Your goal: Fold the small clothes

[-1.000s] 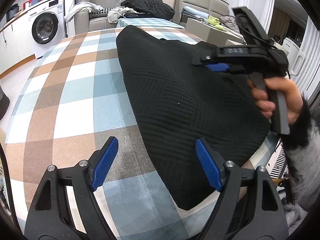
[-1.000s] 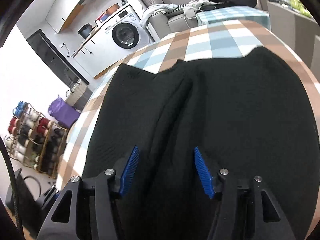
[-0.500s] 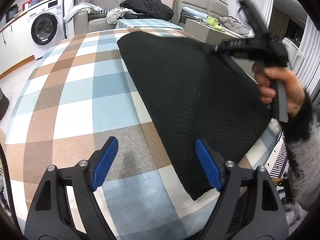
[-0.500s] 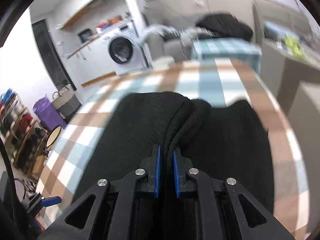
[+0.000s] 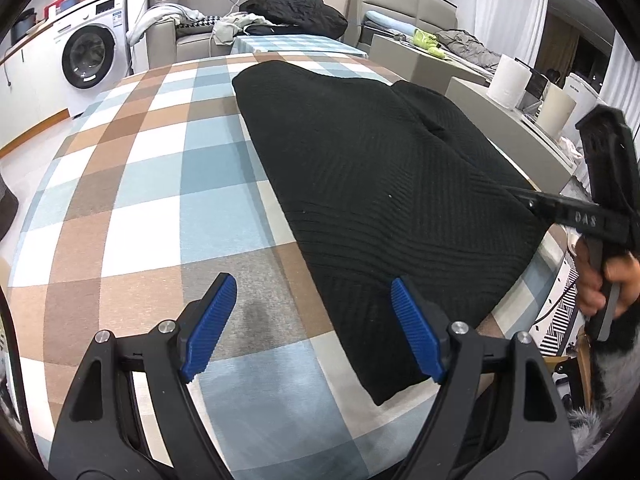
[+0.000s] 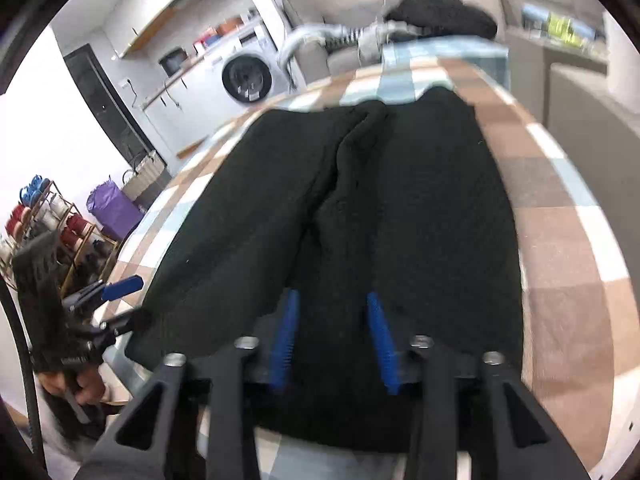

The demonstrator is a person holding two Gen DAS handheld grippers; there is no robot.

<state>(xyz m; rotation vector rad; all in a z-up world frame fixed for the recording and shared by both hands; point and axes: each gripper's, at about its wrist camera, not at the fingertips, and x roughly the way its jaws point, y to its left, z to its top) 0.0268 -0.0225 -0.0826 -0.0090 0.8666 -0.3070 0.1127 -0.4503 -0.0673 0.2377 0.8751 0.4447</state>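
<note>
A black knit garment [image 5: 380, 168] lies flat on the checked tablecloth [image 5: 160, 184], with a soft ridge running along its middle [image 6: 352, 168]. My left gripper [image 5: 312, 328] hovers open over the garment's near corner, one pad above the cloth and one above the fabric, gripping nothing. It also shows in the right wrist view as the left gripper [image 6: 124, 304]. My right gripper [image 6: 334, 340] is at the garment's near edge in its own view. Its jaws are opening, with black fabric lying between and under the blue pads, which do not press it. A hand holds the right gripper [image 5: 520, 196] at the table's right edge.
A washing machine [image 5: 88, 60] stands at the back left. A sofa piled with clothes [image 5: 296, 8] lies beyond the table. White paper rolls [image 5: 508, 80] stand on a grey counter to the right. A shoe rack [image 6: 44, 220] and a purple bag [image 6: 112, 208] sit on the floor.
The right gripper shut on a fold of the garment, drew it back toward the table's right edge, and now its jaws have parted. The garment has settled flat. The left gripper stayed still.
</note>
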